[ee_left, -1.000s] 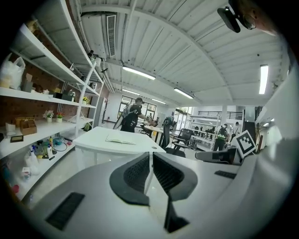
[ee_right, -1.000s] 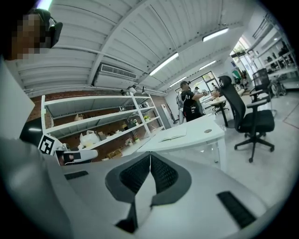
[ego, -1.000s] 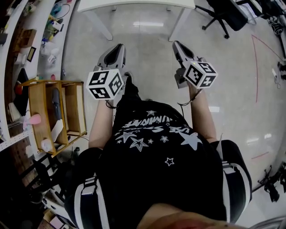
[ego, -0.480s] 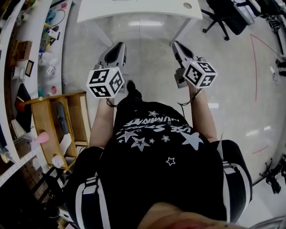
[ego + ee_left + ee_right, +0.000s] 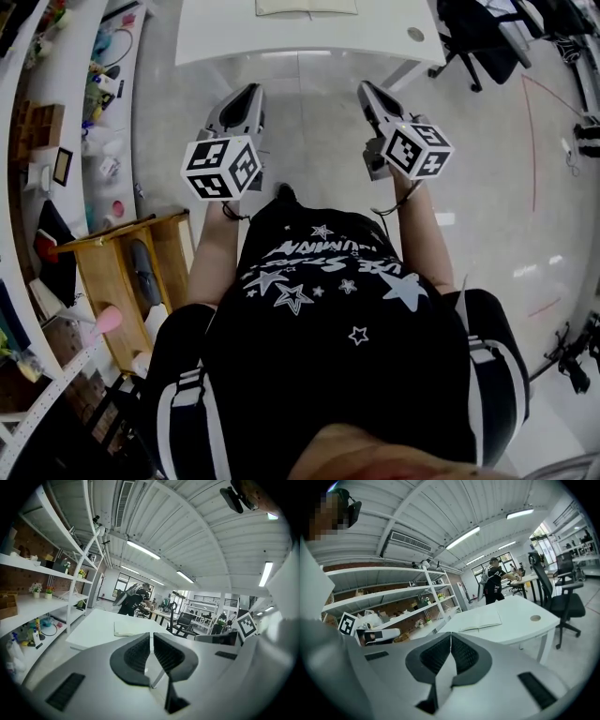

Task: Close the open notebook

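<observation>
Notebook (image 5: 307, 7) lies open on the table (image 5: 225, 33) at top centre — your left gripper (image 5: 250, 92) and right gripper (image 5: 367, 90) are both pressed together, empty.

There are two grippers in the head view: the left hand-held gripper (image 5: 247, 92) at 11 o'clock and the right hand-held gripper (image 5: 368, 91) at 1 o'clock. One open notebook (image 5: 307, 7) lies on the one white tabletop (image 5: 225, 33) at 12 o'clock. One black office chair (image 5: 473, 28) stands at 1 o'clock, one wooden rack (image 5: 98, 281) at 8 o'clock, and one person (image 5: 494, 585) stands far off.
</observation>
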`<state>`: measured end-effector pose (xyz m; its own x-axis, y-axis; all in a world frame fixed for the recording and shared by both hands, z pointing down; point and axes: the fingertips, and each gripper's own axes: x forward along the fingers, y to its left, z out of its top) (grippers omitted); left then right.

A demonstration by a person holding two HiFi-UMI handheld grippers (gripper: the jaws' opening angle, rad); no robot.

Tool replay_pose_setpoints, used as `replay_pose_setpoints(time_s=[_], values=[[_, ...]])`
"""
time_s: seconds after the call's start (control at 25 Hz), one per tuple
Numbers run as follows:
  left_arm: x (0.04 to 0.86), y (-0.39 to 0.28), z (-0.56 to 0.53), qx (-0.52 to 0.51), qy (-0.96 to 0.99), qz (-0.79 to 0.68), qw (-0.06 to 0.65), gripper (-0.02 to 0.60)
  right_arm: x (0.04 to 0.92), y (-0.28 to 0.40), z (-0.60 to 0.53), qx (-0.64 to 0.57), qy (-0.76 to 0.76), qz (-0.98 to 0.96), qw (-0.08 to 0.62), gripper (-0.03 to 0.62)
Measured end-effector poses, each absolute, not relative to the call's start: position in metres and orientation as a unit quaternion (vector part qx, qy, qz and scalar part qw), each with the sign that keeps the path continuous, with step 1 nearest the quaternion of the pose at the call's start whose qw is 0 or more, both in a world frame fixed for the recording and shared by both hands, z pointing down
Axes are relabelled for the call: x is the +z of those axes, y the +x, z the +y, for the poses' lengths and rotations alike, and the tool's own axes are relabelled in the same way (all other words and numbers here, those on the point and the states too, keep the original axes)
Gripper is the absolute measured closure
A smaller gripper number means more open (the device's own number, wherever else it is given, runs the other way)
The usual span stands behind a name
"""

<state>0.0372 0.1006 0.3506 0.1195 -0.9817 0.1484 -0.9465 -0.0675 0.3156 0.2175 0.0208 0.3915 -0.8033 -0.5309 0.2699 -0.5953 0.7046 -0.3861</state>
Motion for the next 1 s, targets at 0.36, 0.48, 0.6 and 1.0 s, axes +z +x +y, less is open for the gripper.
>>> replay_pose_setpoints(time_s=[0.36, 0.48, 0.6, 1.0], values=[[0.360, -0.016, 0.080, -0.056, 0.726, -0.662, 0.181, 0.546, 0.400, 0.152, 0.003, 0.234, 0.291, -0.924, 0.086, 0.585], [0.362, -0.027, 0.074, -0.054, 0.723, -0.665, 0.179, 0.547, 0.402, 0.138, -0.009, 0.232, 0.286, -0.925, 0.090, 0.585], [0.365, -0.039, 0.063, -0.049, 0.717, -0.672, 0.178, 0.548, 0.404, 0.120, -0.025, 0.232, 0.275, -0.929, 0.090, 0.585], [0.369, -0.094, 0.006, -0.026, 0.693, -0.697, 0.185, 0.548, 0.416, 0.036, -0.102, 0.230, 0.240, -0.937, 0.109, 0.585]])
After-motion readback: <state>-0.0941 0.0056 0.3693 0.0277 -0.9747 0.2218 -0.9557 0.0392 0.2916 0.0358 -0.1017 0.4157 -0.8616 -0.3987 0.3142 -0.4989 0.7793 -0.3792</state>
